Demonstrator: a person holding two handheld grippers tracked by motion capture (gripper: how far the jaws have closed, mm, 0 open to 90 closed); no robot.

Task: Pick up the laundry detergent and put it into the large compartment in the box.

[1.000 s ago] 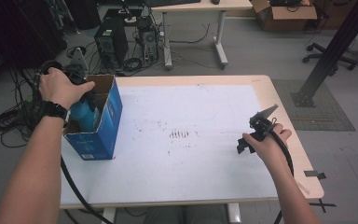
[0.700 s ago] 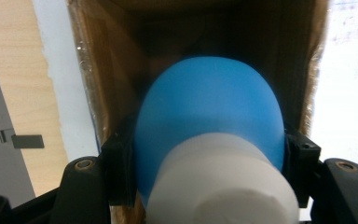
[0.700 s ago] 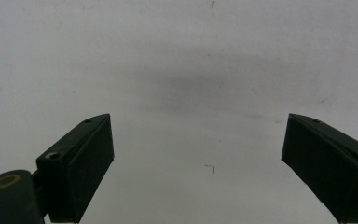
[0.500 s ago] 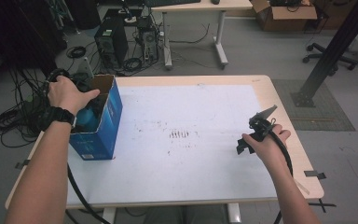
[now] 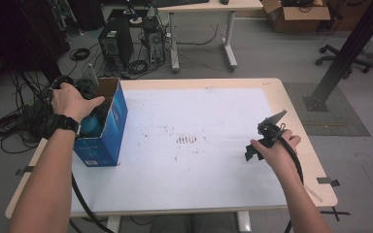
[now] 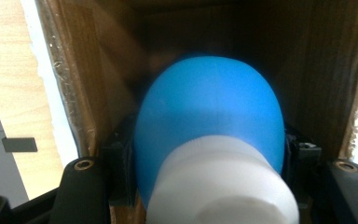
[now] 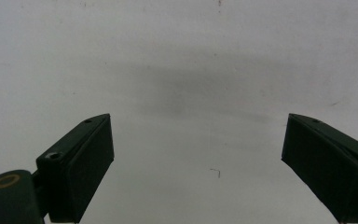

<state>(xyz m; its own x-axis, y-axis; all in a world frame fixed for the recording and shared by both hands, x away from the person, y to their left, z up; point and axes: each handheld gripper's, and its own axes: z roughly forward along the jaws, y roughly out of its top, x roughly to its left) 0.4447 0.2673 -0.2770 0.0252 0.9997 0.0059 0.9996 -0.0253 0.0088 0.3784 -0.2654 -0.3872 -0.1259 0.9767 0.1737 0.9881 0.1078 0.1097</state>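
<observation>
A blue cardboard box (image 5: pixel 110 141) stands open at the table's left edge. My left gripper (image 5: pixel 88 122) reaches down into it under the person's hand. In the left gripper view its jaws sit against both sides of a blue rounded object (image 6: pixel 209 107) with a white end (image 6: pixel 219 186), deep between the box's brown inner walls (image 6: pixel 98 70). My right gripper (image 5: pixel 252 150) hovers at the right of the white mat (image 5: pixel 199 107). It stands open over bare mat in the right gripper view (image 7: pixel 196 140), with nothing between its jaws.
The wooden table (image 5: pixel 296 107) carries the white mat, which has dark scuff marks (image 5: pixel 187 140) near its middle. Computer towers (image 5: pixel 111 41) and cable coils (image 5: pixel 14 121) lie on the floor beyond and to the left. A black post (image 5: pixel 349 48) rises at the right.
The left hand has shifted slightly nearer and lower at the box. The right gripper has stayed where it was.
</observation>
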